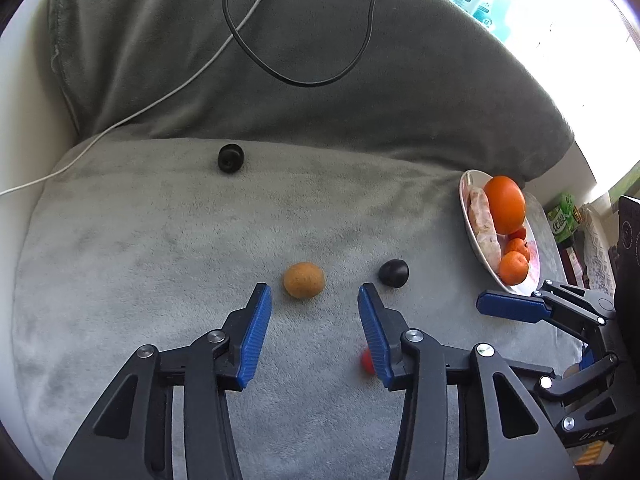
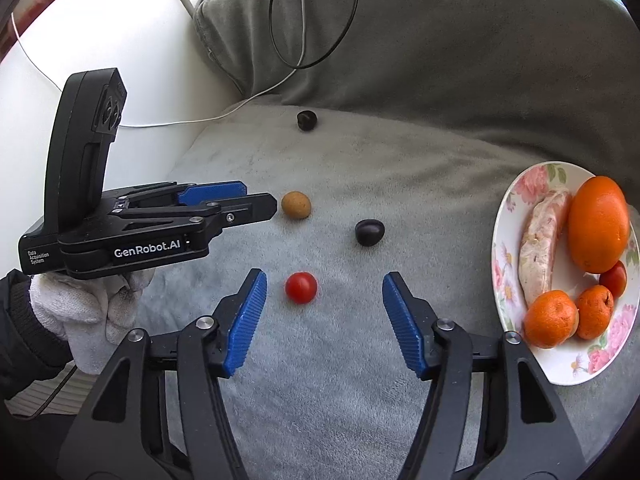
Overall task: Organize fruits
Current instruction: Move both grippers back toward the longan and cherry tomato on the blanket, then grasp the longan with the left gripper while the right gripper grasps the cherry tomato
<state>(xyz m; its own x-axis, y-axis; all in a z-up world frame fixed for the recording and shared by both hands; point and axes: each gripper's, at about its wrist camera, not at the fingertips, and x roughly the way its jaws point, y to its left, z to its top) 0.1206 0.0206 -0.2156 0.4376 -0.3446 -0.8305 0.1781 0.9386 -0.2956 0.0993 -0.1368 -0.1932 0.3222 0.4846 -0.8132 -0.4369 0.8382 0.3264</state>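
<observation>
Lying with its long axis sideways, dark plum (image 2: 369, 232) tilts slightly.

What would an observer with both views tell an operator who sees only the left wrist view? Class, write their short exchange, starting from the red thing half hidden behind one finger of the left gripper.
Operator: What is the red thing behind my left gripper's finger?
Observer: A whole cherry tomato, lying loose on the blanket.
Operator: I see only one finger of the right gripper. Is it holding anything?
Observer: No. It is open and empty, and the tomato lies in front of it, untouched.
</observation>
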